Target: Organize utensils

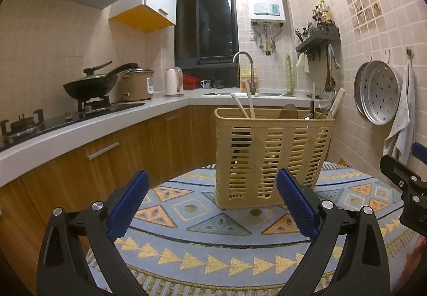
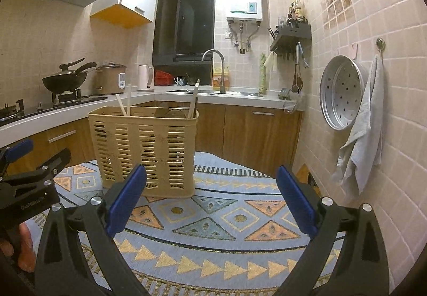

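The left gripper (image 1: 213, 205) has two black plastic arms with long triangular cut-outs, each widening toward the camera; round silver screw heads sit near the top of each arm, two per side; its fingers (image 1: 298, 206) are faced with blue pads, the surface finely ribbed and knurled; the right gripper (image 2: 210, 200) is built alike, black arms, silver screws, blue ribbed fingers (image 2: 125, 200); seen from the right wrist, the left tool's black body carries small white lettering, too small to read, and a blue-tipped lever above it
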The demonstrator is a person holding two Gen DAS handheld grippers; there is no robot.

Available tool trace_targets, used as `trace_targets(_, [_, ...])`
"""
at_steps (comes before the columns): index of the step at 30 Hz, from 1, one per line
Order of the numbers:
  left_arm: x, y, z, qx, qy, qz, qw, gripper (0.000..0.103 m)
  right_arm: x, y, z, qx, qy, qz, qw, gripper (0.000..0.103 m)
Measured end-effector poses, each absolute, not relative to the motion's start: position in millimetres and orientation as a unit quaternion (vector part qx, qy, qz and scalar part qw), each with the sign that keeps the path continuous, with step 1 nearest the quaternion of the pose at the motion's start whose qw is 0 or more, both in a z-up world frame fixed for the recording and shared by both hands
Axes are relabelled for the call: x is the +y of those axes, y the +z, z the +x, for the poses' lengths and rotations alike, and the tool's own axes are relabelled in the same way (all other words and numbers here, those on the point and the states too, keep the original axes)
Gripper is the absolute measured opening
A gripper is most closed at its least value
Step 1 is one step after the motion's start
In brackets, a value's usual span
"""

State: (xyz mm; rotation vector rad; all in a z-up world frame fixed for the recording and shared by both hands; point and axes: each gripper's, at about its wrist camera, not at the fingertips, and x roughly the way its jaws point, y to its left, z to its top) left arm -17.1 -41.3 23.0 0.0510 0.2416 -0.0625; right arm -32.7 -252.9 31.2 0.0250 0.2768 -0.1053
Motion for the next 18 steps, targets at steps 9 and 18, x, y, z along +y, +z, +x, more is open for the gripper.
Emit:
trace_targets(9, [-42.8,23.8,-17.7,0.115,-0.031,0.027,0.993,0.095,-255.5,31.0,-31.3,0.139,-0.058,0.017,0.989,0.093])
trace_targets(18, [-42.4,23.5,-17.3,0.114,-0.034,0.027,0.992,0.095,-253.7,30.4,-32.6,0.137,-0.059,0.013,0.989,0.093])
